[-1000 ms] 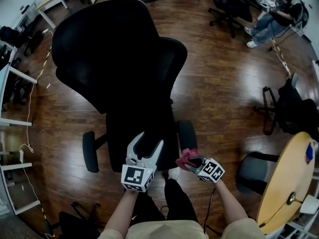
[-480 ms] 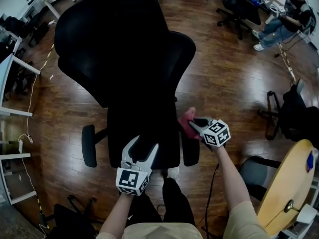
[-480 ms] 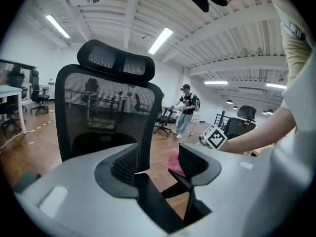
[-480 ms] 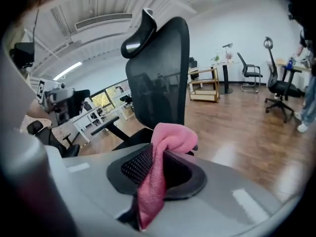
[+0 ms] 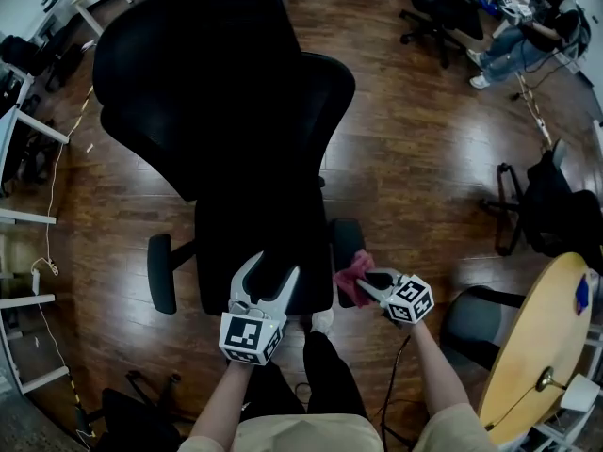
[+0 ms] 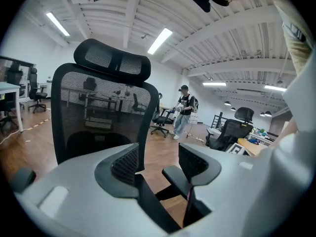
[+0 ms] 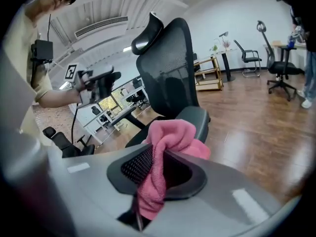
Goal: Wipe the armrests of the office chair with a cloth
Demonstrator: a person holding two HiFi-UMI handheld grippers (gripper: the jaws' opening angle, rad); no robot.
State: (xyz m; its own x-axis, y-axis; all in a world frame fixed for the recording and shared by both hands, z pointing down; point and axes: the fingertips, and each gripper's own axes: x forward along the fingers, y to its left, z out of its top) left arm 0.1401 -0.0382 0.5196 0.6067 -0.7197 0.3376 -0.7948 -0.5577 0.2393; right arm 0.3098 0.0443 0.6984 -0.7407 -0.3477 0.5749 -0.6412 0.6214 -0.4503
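The black mesh office chair [image 5: 236, 111] faces me, its left armrest [image 5: 161, 273] and right armrest [image 5: 345, 238] on either side of the seat. My right gripper [image 5: 368, 283] is shut on a bunched pink cloth [image 5: 352, 277] at the near end of the right armrest. In the right gripper view the cloth [image 7: 167, 147] fills the jaws of that gripper [image 7: 163, 169], with the armrest pad [image 7: 194, 118] just beyond it. My left gripper [image 5: 269, 279] hangs open over the seat's front edge, holding nothing. In its own view that gripper [image 6: 158, 163] faces the backrest [image 6: 101, 110].
A person sits at a desk at the back right [image 5: 528, 22] and another stands far off [image 6: 184, 107]. A round wooden table [image 5: 532, 347] and a dark chair [image 5: 556, 205] stand to my right. Desks line the left wall [image 5: 24, 149]. Wooden floor surrounds the chair.
The right gripper pushed the cloth forward along the right armrest, then drew it back toward me to the near end. The left gripper stayed open and almost still.
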